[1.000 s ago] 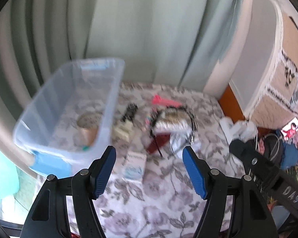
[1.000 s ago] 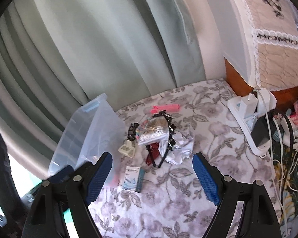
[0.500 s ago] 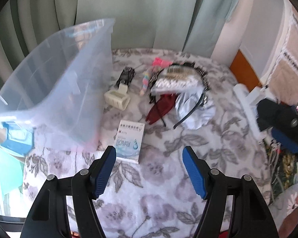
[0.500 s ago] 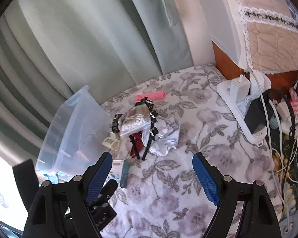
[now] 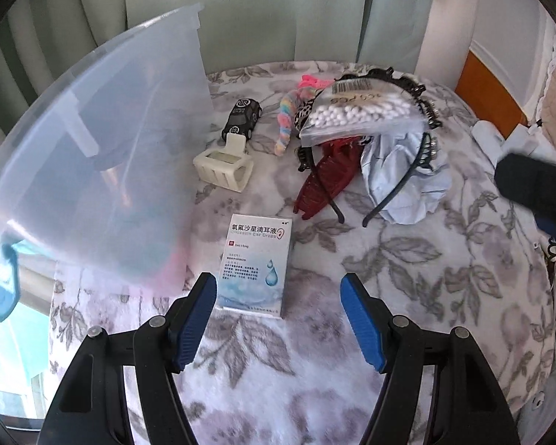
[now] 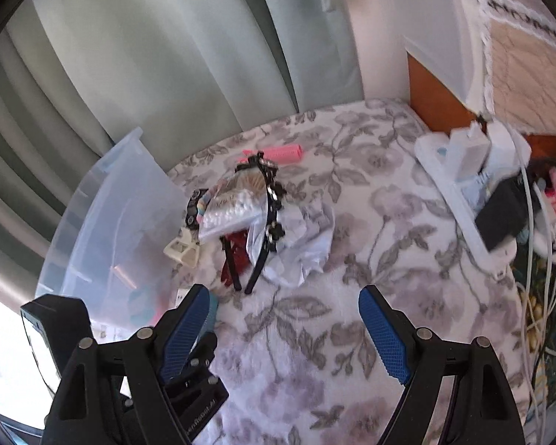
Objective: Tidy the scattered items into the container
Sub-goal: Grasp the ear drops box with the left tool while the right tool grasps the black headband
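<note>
1. Clear plastic storage bin (image 5: 103, 170) stands at the left edge of the floral blanket, beside the scattered items.
2. White-and-blue ear-drops box (image 5: 255, 265) lies flat, just beside the bin.
3. Cream hair claw clip (image 5: 224, 168) lies near a black toy car (image 5: 242, 118).
4. Rainbow scrunchie (image 5: 287, 118) lies left of the pile.
5. Bag of cotton swabs (image 5: 363, 115) rests on top of a dark red claw clip (image 5: 326, 183), black headbands (image 5: 407, 181) and a crumpled pale blue cloth (image 5: 407, 185).
6. Pink comb (image 6: 283, 154) lies behind the pile.

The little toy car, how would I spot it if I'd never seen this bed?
Find the big clear plastic bin on the floral blanket. Just right of its far end lies a black toy car, behind a cream hair claw. It is the only thing there with wheels.
</note>
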Available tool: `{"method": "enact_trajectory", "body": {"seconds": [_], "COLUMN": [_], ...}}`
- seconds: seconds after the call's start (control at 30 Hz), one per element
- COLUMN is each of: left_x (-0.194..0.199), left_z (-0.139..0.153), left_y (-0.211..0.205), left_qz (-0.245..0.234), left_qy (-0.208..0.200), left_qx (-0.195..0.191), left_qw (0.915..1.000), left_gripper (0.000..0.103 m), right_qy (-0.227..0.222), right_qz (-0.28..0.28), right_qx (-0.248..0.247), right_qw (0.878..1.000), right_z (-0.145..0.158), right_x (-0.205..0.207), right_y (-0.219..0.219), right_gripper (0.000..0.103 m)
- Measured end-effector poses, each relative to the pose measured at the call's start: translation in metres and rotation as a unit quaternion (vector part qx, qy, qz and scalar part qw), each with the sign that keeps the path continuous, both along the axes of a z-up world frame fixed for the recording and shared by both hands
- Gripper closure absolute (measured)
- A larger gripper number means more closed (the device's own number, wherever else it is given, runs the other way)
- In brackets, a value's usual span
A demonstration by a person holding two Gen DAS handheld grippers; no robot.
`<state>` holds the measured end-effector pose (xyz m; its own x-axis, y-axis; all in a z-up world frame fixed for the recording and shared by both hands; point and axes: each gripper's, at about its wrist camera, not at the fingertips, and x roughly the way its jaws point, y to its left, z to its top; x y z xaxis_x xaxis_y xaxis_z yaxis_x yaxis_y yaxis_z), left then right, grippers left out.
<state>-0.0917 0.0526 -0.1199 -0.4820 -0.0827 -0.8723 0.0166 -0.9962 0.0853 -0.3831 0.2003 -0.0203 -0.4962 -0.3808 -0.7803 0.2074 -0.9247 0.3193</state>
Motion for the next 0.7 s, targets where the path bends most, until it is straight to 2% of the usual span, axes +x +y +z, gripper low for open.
{"method": "enact_trajectory", "body": {"seconds": [0.07, 0.2, 0.47, 0.57, 0.63, 0.7], "left_x": [-0.003, -0.010, -0.021, -0.023, -0.024, -0.025], "left_z": [-0.003, -0.009, -0.034, -0.038, -0.040, -0.041], "left_y": [-0.002, -0.009, -0.020, -0.022, -0.023, -0.024], "left_qz": [0.005, 0.016, 0.024, 0.024, 0.023, 0.022], "left_qy": [-0.002, -0.004, -0.042, -0.047, -0.048, -0.047], "left_qx": [-0.012, -0.035, -0.017, -0.010, -0.005, 0.000], "left_qw": [0.9999, 0.9992, 0.9987, 0.9986, 0.9986, 0.9987], "left_gripper": [0.033, 0.033, 0.033, 0.033, 0.034, 0.036], "right_qy": [0.010, 0.025, 0.020, 0.023, 0.023, 0.022], "right_qz": [0.002, 0.014, 0.035, 0.039, 0.038, 0.035], "right_qx": [0.002, 0.009, 0.021, 0.025, 0.025, 0.024], "right_qw": [1.000, 1.000, 0.999, 0.999, 0.999, 0.999], "right_z": [0.002, 0.005, -0.003, -0.006, -0.008, -0.009], "right_x": [-0.007, -0.024, -0.057, -0.069, -0.078, -0.087], "right_y": [-0.004, -0.014, -0.033, -0.038, -0.040, -0.040], "right_gripper": [0.020, 0.029, 0.043, 0.046, 0.052, 0.053]}}
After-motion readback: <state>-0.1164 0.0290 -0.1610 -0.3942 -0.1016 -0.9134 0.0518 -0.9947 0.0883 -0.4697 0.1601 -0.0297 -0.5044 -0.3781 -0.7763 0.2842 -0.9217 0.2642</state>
